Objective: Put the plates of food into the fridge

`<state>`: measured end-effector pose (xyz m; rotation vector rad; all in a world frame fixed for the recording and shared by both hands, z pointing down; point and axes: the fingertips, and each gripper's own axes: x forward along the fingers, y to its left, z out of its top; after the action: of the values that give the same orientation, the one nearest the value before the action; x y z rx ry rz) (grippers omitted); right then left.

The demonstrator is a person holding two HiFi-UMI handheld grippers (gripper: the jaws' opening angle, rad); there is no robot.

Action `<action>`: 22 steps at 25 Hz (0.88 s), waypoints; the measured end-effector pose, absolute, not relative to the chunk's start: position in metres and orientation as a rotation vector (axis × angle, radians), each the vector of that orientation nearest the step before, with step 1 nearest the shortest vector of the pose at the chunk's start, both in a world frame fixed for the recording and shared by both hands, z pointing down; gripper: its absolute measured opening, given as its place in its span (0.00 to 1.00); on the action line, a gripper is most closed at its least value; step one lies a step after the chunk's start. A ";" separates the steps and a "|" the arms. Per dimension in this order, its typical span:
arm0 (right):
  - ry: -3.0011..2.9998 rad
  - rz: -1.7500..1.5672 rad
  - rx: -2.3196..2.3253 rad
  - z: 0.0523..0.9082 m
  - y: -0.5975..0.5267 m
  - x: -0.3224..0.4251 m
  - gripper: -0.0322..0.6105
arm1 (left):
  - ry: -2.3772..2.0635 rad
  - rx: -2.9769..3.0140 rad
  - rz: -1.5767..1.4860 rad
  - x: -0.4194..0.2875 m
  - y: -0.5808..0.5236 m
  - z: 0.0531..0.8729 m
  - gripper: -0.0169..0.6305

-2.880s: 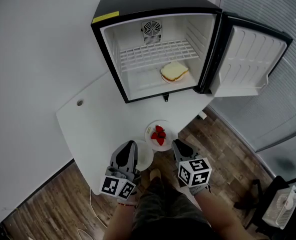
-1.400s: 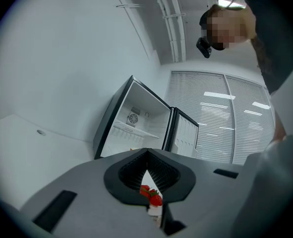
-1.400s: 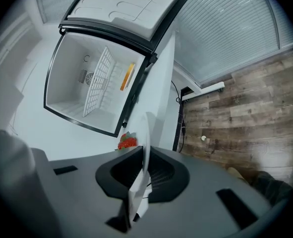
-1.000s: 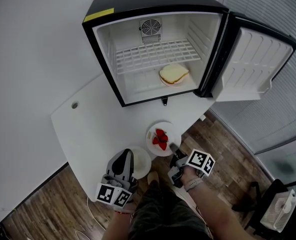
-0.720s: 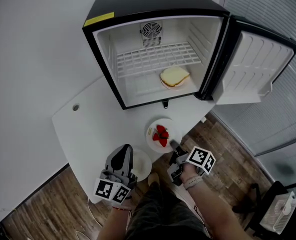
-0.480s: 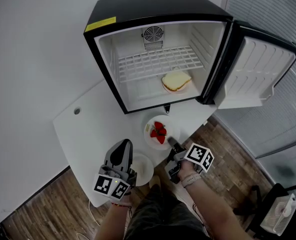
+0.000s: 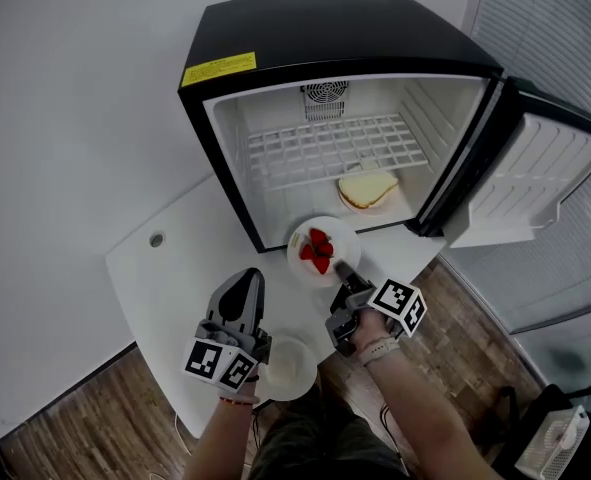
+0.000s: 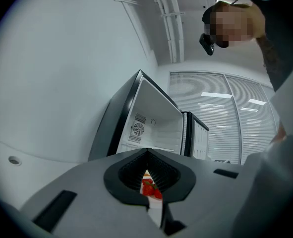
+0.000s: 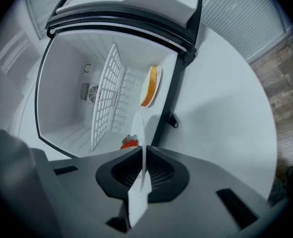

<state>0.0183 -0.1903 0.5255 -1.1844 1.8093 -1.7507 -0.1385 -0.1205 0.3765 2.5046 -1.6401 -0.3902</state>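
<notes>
Hauling the strawberry plate [image 7: 347, 236] to the fridge [image 7: 325, 28], the right tool [image 7: 341, 268] pinches its rim; next it probably slides in beside the sandwich [image 7: 367, 190].

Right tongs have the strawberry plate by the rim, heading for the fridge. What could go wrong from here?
1. The right tongs pinch the strawberry plate only at its near rim, so it may tip and the strawberries slide off.
2. The sandwich already fills the lower right of the fridge; the plate could bump it or the front lip.
3. The left tongs hover by a white dish at the edge of the table; a nudge might drop it.
</notes>
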 end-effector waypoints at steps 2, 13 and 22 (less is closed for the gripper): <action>1.799 -1.748 -1.185 0.525 -0.206 0.010 0.08 | -1.628 2.519 -0.389 -0.143 -0.134 0.376 0.04; 1.772 -1.762 -1.193 0.528 -0.277 -0.029 0.08 | -1.567 2.489 -0.399 -0.147 -0.185 0.403 0.04; 1.825 -1.781 -1.223 0.537 -0.304 -0.046 0.08 | -1.513 2.490 -0.402 -0.138 -0.206 0.418 0.04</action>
<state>-0.0461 -0.3041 0.5371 -1.2226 1.8247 -1.7809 -0.1382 -0.2061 0.4178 2.4901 -1.5131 -0.4021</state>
